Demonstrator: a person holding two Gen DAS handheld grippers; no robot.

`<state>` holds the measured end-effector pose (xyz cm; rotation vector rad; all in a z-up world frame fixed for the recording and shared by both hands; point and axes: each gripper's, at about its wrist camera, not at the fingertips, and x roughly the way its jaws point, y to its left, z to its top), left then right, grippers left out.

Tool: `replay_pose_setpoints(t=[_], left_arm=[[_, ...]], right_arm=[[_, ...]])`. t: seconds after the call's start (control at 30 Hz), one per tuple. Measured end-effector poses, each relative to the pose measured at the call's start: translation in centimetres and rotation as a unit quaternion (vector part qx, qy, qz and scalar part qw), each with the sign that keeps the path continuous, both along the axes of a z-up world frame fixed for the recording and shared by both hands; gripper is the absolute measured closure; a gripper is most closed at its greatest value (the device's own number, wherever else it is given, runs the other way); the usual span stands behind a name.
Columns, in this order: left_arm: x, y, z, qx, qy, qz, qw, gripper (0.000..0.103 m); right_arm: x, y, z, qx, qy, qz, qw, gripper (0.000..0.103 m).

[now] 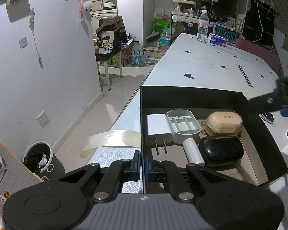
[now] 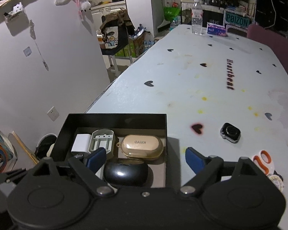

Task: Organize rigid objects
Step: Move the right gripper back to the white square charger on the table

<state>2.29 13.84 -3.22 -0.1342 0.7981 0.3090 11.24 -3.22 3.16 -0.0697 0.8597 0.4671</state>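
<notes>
A black open box (image 1: 192, 95) (image 2: 113, 120) sits at the table's near left corner. It holds a white charger (image 1: 158, 129), a grey plastic holder (image 1: 183, 124), a beige earbud case (image 1: 223, 121) (image 2: 142, 146), a black oval case (image 1: 220, 151) (image 2: 125, 170) and a white cylinder (image 1: 193, 151). My left gripper (image 1: 143, 164) is shut on the box's near left wall. My right gripper (image 2: 146, 160) is open and empty above the box's near right part. A smartwatch body (image 2: 230, 132) lies on the table right of the box.
White and orange scissors (image 2: 263, 162) and a tape roll (image 2: 277, 180) lie at the near right. A water bottle (image 2: 196, 17) and a tissue pack (image 2: 216, 28) stand at the table's far end. A bin (image 1: 39, 160) stands on the floor at the left.
</notes>
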Motion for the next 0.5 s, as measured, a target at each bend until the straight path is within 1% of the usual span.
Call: replay_pose_setpoints(t=[0.07,0.27,0.5], left_arm=[[0.0,0.0,0.0,0.000,0.000,0.000,1.0000,0.098],[0.0,0.0,0.0,0.000,0.000,0.000,1.0000,0.098],[0.0,0.0,0.0,0.000,0.000,0.000,1.0000,0.098]], right_arm=[[-0.4,-0.3,0.1,0.003,-0.006,0.002,1.000,0.011],[-1.6,-1.2,0.5,0.011,-0.021,0.009,1.000,0.000],[-2.3,-2.0,0.5,0.010,-0.035,0.006,0.999,0.000]])
